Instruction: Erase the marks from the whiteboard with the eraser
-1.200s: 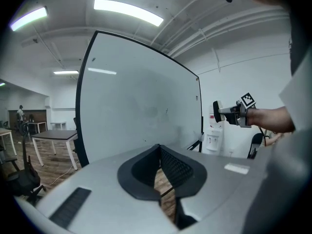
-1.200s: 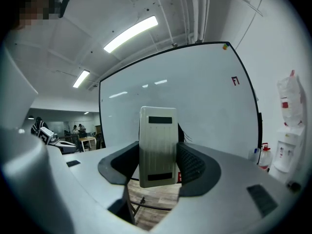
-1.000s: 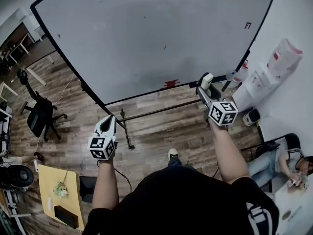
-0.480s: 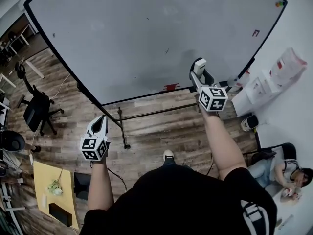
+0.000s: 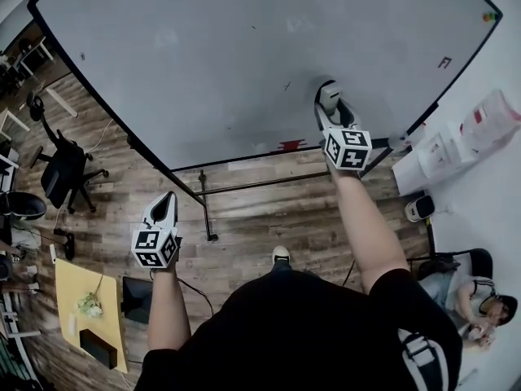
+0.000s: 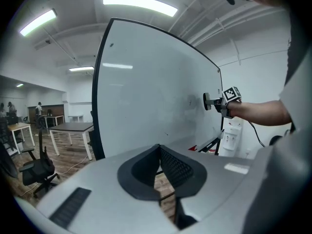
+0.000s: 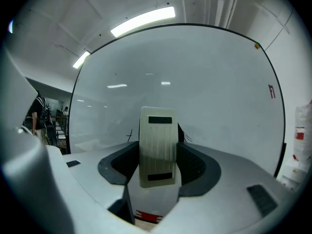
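Head view first: does anything here hold something?

— Only small holders. The whiteboard [image 5: 228, 63] fills most of the frame. Its bottom rail [image 5: 232, 161] carries a red thing [image 5: 285, 146], and I cannot tell what it is. The right gripper [image 5: 329, 109] has its jaws clamped on the pale eraser [image 7: 157, 147], which stands upright between the pads in the right gripper view.

— Where is the eraser against the whiteboard?

— At the whiteboard's lower part, right of its middle, just above the red thing. It is up at the face, but I cannot tell whether it presses on it. Thin black marks [image 7: 130, 135] show on the whiteboard on either side of the eraser. A small red mark [image 5: 444, 62] sits near the whiteboard's right edge.

— And the room around it?

— A wood-plank floor [image 5: 244, 218] lies below the whiteboard and an office chair [image 5: 65, 173] stands off its left edge. A yellow table [image 5: 81, 300] is further below and to the left. A seated person [image 5: 472, 287] is well apart from its lower right corner.

— Room to move?

— Broad bare board lies left of and above the eraser. The left gripper [image 5: 165, 206] hangs below the whiteboard's lower left edge, apart from it. Its jaws are closed together with nothing between them.
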### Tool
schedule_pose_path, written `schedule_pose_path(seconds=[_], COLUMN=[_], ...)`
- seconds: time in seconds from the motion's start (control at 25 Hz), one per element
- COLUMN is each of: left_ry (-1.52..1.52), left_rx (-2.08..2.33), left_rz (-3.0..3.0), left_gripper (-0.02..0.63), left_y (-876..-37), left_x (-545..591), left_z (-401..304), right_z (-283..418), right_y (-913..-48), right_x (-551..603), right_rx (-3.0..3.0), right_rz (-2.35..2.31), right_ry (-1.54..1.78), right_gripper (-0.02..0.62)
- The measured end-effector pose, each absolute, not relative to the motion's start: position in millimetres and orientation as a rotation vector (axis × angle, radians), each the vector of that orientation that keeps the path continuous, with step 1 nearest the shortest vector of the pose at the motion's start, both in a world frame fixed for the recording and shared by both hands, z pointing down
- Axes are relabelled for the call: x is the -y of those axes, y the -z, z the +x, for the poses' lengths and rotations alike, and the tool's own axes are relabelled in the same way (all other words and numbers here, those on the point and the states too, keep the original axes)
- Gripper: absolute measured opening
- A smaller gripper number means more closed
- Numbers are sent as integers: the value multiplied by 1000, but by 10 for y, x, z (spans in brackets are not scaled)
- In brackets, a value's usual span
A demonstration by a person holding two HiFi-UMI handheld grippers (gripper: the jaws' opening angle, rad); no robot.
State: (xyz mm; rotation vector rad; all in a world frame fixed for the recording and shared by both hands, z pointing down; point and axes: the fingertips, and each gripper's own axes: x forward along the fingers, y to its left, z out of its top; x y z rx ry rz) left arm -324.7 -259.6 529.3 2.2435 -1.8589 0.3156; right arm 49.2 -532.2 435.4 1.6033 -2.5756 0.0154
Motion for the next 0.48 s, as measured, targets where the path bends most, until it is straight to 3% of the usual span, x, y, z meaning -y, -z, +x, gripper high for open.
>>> schedule_pose_path(seconds=[0.48], left_ry=[-333], left_rx=[1864], left_rz=[2215], left_gripper=[14], left_y=[-5368], left_x=[2709], left_z=[-3277], right_z=[575], right_y=[-4354], right_x=[5720], right_rx=[2518], right_rz=[1694], right_ry=[7], right_gripper=[232])
